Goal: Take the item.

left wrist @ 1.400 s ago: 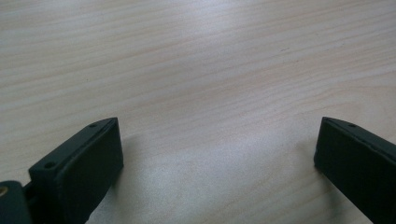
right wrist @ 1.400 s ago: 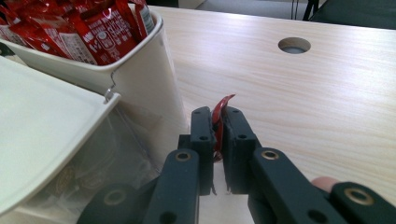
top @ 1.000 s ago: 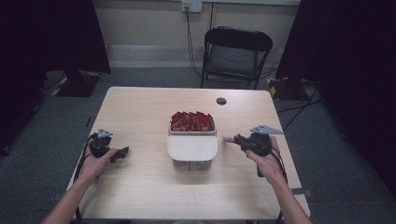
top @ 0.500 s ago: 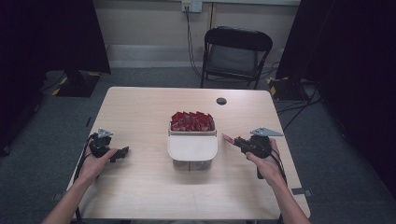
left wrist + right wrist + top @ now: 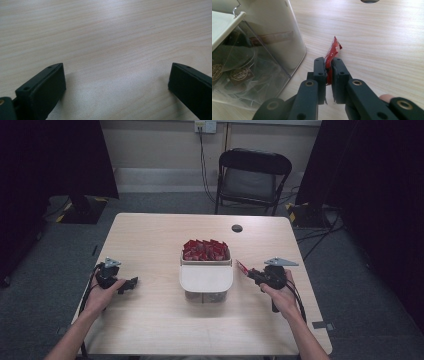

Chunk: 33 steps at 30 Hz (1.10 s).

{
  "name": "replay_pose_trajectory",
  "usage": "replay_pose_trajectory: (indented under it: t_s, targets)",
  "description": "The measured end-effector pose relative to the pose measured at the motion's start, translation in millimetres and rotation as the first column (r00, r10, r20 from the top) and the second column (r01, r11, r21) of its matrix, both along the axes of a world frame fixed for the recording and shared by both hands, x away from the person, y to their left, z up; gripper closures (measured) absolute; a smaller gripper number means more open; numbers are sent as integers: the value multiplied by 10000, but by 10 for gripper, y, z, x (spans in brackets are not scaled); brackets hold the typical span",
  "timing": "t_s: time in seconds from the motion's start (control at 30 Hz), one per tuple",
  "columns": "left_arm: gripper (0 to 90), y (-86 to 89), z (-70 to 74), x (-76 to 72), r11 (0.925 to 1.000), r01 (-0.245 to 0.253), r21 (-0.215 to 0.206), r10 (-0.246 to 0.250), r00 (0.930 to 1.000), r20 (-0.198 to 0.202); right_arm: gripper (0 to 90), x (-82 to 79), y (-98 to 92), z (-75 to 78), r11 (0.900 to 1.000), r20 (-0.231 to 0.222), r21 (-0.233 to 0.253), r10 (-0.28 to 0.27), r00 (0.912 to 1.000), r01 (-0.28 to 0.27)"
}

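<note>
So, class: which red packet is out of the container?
The red packet clamped between the right gripper fingers; the others sit packed in the container.

A pale wooden table (image 5: 150,240) carries a clear lidded container (image 5: 206,280) at its middle.

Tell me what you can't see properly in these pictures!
- The print on the red packet: too small in the high view, and in the right gripper view the right claw covers its lower part.
- What lies in the clear box: blurred by reflections in the right gripper view, and roofed by its white lid in the high view.
- The red packets in the back compartment: too small to count in the high view.
</note>
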<state>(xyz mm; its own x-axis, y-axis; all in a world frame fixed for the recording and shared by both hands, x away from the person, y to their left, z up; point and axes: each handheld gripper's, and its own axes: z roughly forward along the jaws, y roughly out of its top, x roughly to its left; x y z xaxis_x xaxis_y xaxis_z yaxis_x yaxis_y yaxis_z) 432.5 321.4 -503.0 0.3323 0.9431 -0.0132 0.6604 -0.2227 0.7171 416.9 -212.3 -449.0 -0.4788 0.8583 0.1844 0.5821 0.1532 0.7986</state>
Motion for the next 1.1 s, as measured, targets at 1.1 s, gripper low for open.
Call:
replay_pose_trajectory:
  t_s: [1.1]
  targets:
    - [7, 2, 1, 0, 10000, 30, 21, -30, 10000, -15, 578, 27, 156, -258, 9998, -908, -55, 202, 9957, -208]
